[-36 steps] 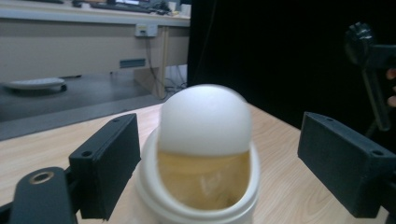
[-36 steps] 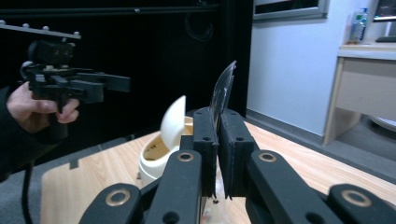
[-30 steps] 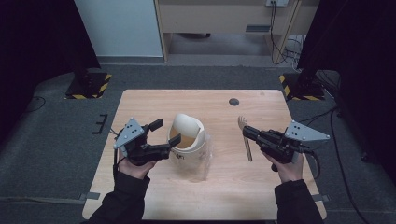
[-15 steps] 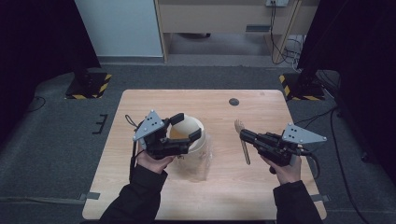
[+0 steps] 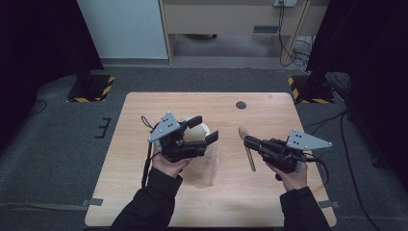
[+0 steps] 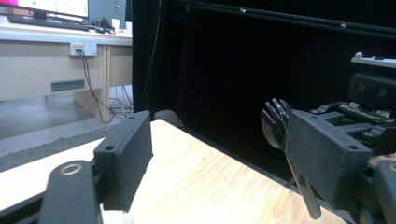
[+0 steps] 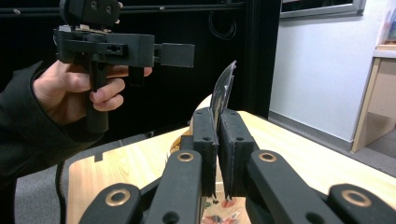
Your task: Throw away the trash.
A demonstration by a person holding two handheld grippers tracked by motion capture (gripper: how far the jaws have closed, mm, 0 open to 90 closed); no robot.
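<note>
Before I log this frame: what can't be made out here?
- High view: the inside of the cream container, covered by the open left gripper above it.
- High view: the dark round spot on the table, too small to identify.
- Left gripper view: the handle of the fork, hidden behind that gripper's own jaw.
- Right gripper view: the fork's shape, seen edge-on in the shut right gripper.

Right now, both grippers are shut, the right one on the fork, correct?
No: the left gripper has its jaws open, as the left gripper view shows. The right gripper is shut on the fork.
</note>
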